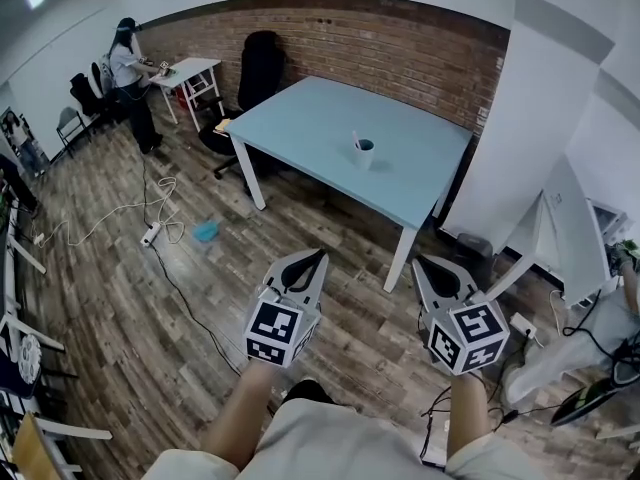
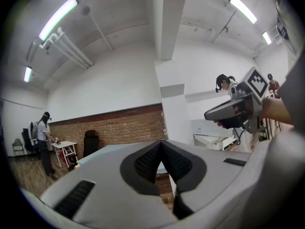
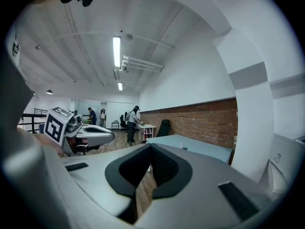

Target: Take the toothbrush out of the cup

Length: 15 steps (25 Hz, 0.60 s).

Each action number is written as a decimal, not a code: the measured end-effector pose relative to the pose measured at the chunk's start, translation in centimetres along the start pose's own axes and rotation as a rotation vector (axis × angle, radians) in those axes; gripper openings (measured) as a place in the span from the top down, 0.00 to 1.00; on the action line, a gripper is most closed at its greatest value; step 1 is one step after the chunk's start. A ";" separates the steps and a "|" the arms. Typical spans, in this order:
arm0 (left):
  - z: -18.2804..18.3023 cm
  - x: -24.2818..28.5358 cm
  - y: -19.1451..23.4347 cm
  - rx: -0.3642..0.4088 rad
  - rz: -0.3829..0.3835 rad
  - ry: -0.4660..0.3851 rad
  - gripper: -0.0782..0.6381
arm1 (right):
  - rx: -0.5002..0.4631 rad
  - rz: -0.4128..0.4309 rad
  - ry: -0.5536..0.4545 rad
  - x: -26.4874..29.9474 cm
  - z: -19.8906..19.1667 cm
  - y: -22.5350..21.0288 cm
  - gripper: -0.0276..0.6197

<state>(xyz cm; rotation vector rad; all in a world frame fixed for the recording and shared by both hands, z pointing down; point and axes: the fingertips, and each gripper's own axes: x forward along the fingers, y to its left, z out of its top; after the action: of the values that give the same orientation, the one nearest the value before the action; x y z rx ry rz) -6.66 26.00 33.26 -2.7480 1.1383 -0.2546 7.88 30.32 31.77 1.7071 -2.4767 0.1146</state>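
Observation:
A small white cup (image 1: 365,153) with a blue inside stands on the light blue table (image 1: 320,128), toward its right side. A white toothbrush (image 1: 356,141) leans out of the cup to the left. Both grippers are held low over the wooden floor, well short of the table. My left gripper (image 1: 319,254) is shut and holds nothing. My right gripper (image 1: 419,261) is likewise shut and empty. In the right gripper view the cup (image 3: 184,148) is a tiny shape far off on the table (image 3: 200,149), beyond the closed jaws (image 3: 150,146). The left gripper view shows its jaws (image 2: 162,142) meeting at the tip.
A person (image 1: 128,63) stands at a small white table (image 1: 190,73) at the back left. A black office chair (image 1: 258,68) sits behind the blue table. Cables and a power strip (image 1: 150,233) and a blue object (image 1: 205,230) lie on the floor. A white pillar (image 1: 530,118) rises at right.

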 end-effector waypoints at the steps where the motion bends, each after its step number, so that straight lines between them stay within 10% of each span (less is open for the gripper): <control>1: 0.1 0.4 0.0 0.000 -0.001 -0.002 0.85 | -0.003 0.003 -0.003 0.2 0.1 -0.3 0.94; 15: -0.9 10.5 5.4 0.026 -0.030 0.000 0.85 | 0.001 -0.035 -0.016 9.6 1.3 -6.8 0.94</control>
<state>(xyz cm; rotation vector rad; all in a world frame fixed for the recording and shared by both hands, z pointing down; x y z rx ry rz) -3.28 14.70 34.06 -2.7447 1.0869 -0.2713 10.77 18.89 31.81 1.7581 -2.4573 0.0988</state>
